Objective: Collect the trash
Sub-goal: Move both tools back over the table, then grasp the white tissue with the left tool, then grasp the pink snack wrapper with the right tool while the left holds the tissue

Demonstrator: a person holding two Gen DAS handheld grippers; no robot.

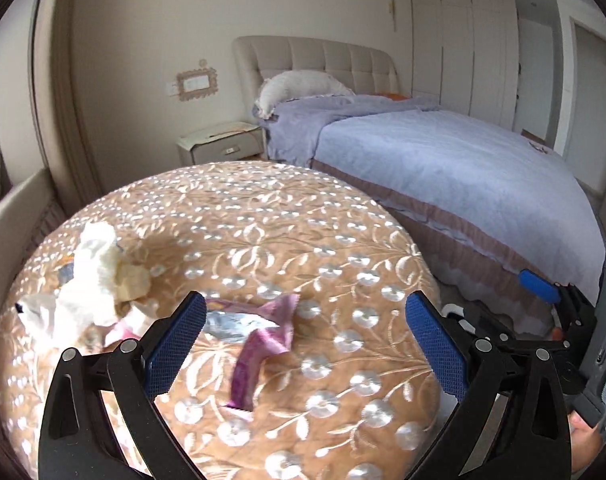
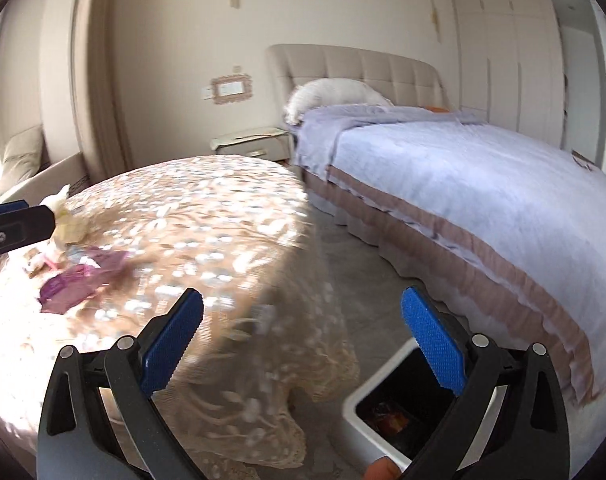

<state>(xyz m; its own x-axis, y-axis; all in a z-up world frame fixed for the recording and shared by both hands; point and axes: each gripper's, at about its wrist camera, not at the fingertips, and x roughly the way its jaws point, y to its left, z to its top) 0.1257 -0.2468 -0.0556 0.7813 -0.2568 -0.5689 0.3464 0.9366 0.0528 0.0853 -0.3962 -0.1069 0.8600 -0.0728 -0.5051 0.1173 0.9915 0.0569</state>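
While nothing is yet gripped, the left gripper (image 1: 305,344) is held spread wide, its jaws straddling the purple wrapper (image 1: 259,344), presumably to close across its width. The wrapper's long axis is seen running away from the gripper, bent midway. Up-left, crumpled tissues (image 1: 91,280) are heaped on the round table (image 1: 343,240). The right gripper (image 2: 303,344) is likewise released, poised above the bin (image 2: 367,396) below-right.
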